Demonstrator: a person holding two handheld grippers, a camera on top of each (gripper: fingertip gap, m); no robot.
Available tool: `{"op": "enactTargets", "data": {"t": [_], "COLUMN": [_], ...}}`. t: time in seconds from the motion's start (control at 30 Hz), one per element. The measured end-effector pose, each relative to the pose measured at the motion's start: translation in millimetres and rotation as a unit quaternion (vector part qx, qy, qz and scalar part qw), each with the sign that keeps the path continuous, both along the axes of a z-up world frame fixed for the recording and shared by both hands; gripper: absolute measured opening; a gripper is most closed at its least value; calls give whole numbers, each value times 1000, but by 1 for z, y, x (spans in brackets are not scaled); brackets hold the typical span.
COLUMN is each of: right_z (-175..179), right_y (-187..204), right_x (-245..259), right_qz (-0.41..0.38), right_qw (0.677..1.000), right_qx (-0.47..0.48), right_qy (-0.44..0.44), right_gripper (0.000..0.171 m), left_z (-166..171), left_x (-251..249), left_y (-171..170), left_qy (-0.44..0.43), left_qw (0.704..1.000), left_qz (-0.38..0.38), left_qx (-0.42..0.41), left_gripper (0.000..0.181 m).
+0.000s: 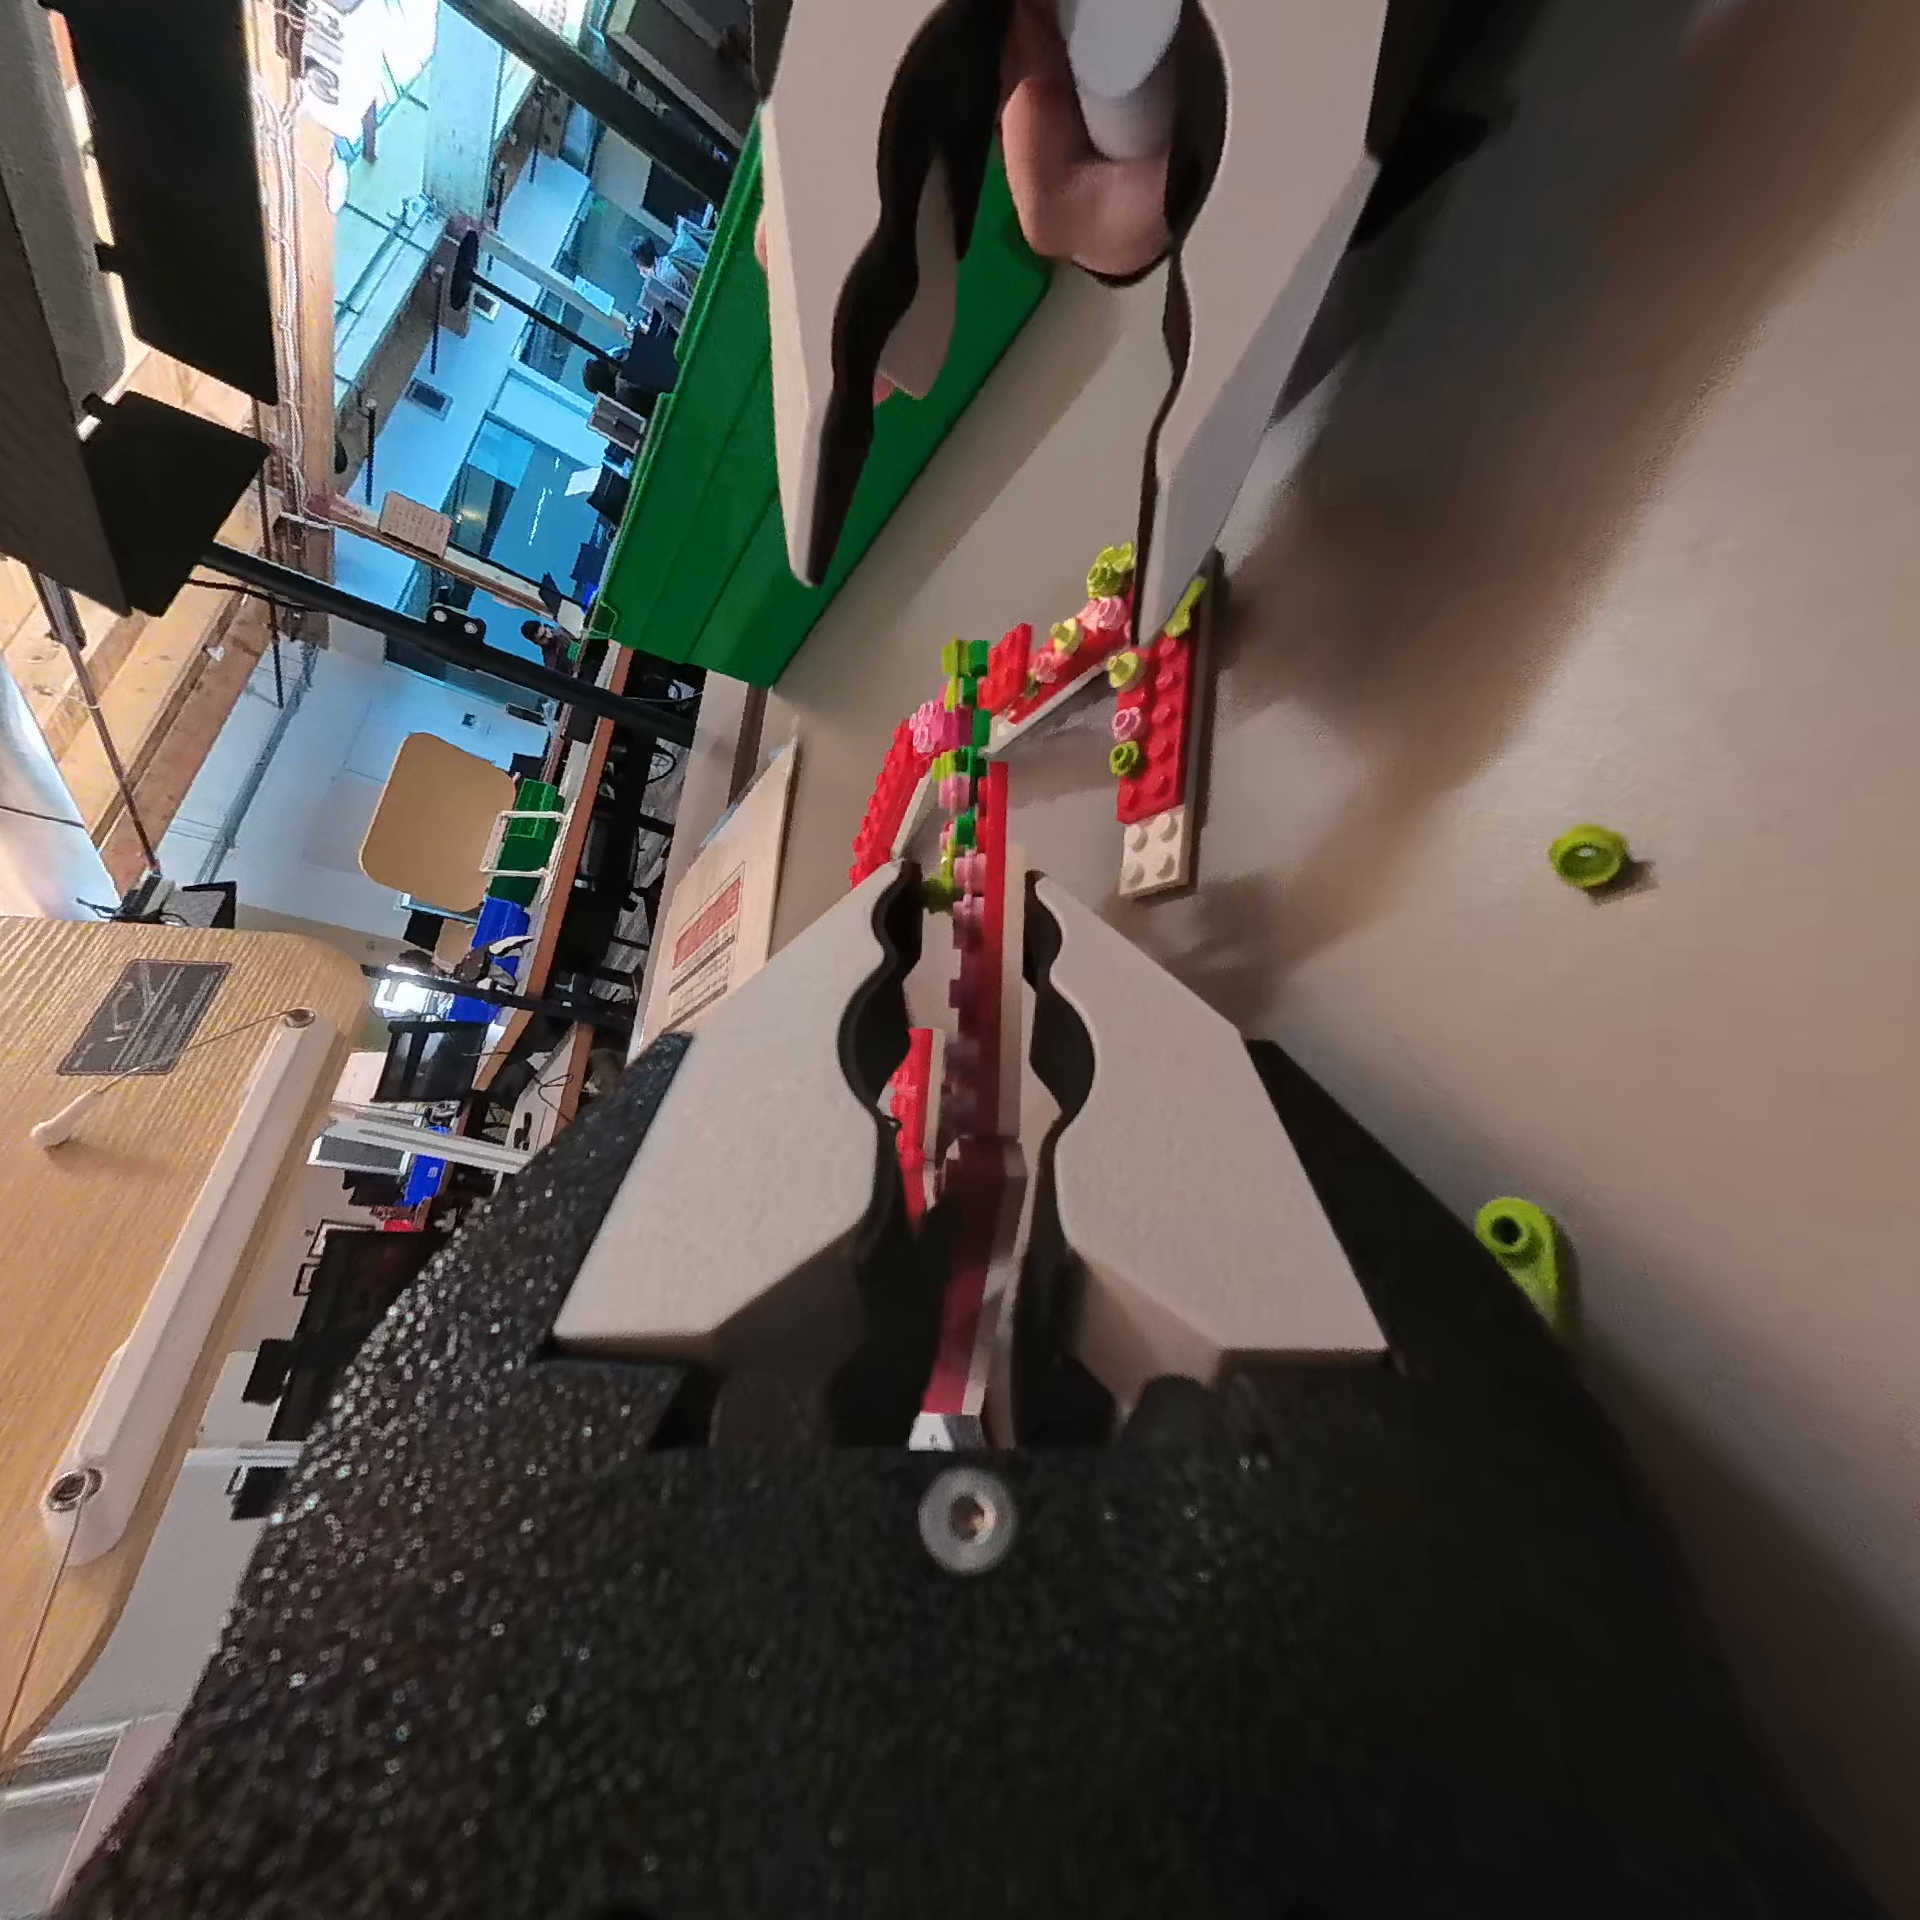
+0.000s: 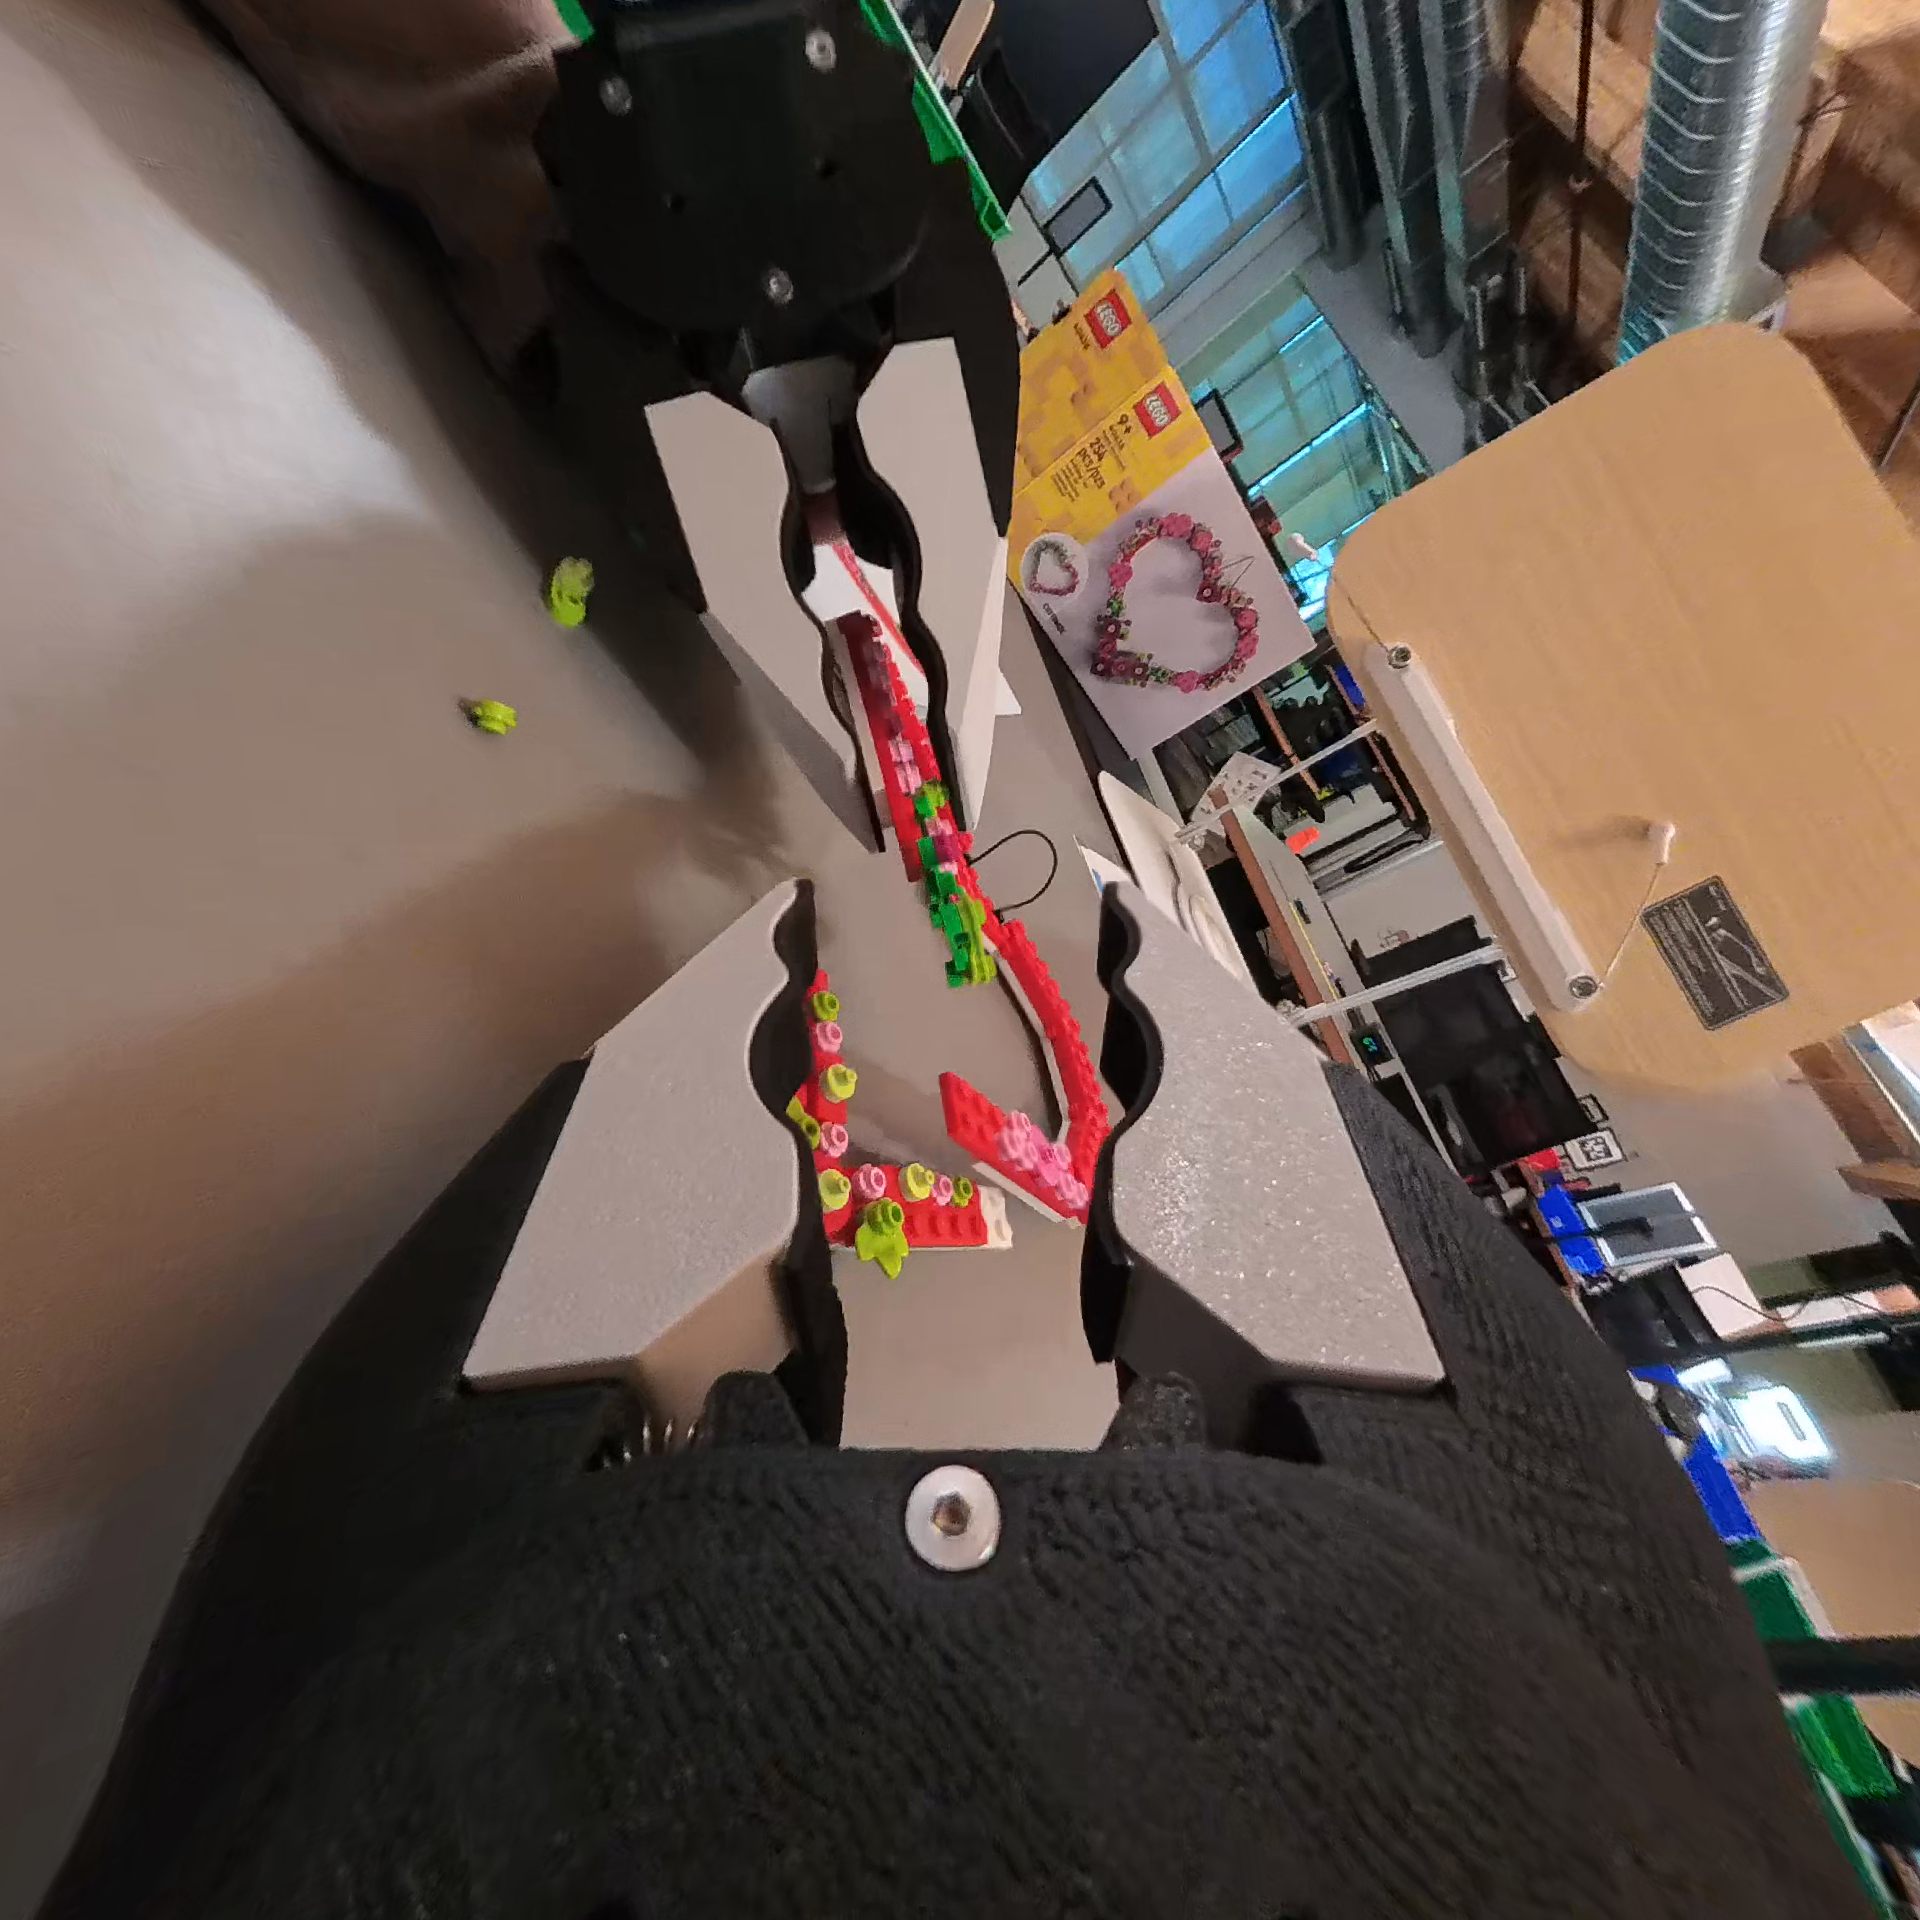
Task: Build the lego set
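A half-built red Lego heart frame (image 1: 1158,727) with pink and lime flower studs stands on edge against the grey table (image 1: 1558,520). My left gripper (image 1: 971,894) is shut on the frame's long pointed end. In the right wrist view the frame (image 2: 1039,997) runs from between my own fingers to the left gripper (image 2: 883,727) farther off. My right gripper (image 2: 956,904) is open, its fingers on either side of the frame's lobed end. It also shows in the left wrist view (image 1: 987,582), with one finger (image 1: 1174,499) against the frame's edge.
Two loose lime pieces (image 1: 1587,857) (image 1: 1522,1257) lie on the table beside the frame; they also show in the right wrist view (image 2: 569,592) (image 2: 488,715). A green bin (image 1: 707,499) and a cardboard box (image 1: 727,894) stand behind. The set's yellow box (image 2: 1143,520) leans nearby. There is about 5 cm between the tips of the two grippers.
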State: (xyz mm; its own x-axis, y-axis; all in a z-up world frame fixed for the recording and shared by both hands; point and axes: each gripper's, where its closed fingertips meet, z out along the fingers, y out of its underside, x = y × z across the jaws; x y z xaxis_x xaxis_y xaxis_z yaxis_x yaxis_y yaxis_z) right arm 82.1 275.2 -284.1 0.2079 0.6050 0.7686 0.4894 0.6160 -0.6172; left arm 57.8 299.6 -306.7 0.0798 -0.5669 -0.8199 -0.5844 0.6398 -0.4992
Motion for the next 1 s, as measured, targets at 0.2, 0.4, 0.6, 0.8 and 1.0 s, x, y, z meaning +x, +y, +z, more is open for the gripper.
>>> {"op": "enactTargets", "data": {"t": [0.2, 0.4, 0.6, 0.8, 1.0], "right_z": [-1, -4, -8, -7, -4], "right_y": [3, 6, 4, 4, 3], "right_x": [0, 1, -2, 0, 0], "right_qz": [2, 18, 43, 48, 52], "right_qw": [1000, 1000, 998, 997, 996], "right_qx": [-12, -20, -35, -59, -65], "right_qy": [7, 5, 2, 12, 22], "right_gripper": [52, 50, 49, 45, 44], "left_z": [-3, -6, -9, -11, -11], "left_x": [0, 2, 3, 1, 1], "left_y": [-3, -6, -6, -6, -7], "left_qy": [21, 41, 49, 61, 61], "left_qw": [999, 997, 996, 995, 995], "left_qz": [-14, -24, -30, -36, -41], "left_qx": [31, 62, 65, 74, 74], "left_gripper": [16, 16, 16, 16, 16]}}
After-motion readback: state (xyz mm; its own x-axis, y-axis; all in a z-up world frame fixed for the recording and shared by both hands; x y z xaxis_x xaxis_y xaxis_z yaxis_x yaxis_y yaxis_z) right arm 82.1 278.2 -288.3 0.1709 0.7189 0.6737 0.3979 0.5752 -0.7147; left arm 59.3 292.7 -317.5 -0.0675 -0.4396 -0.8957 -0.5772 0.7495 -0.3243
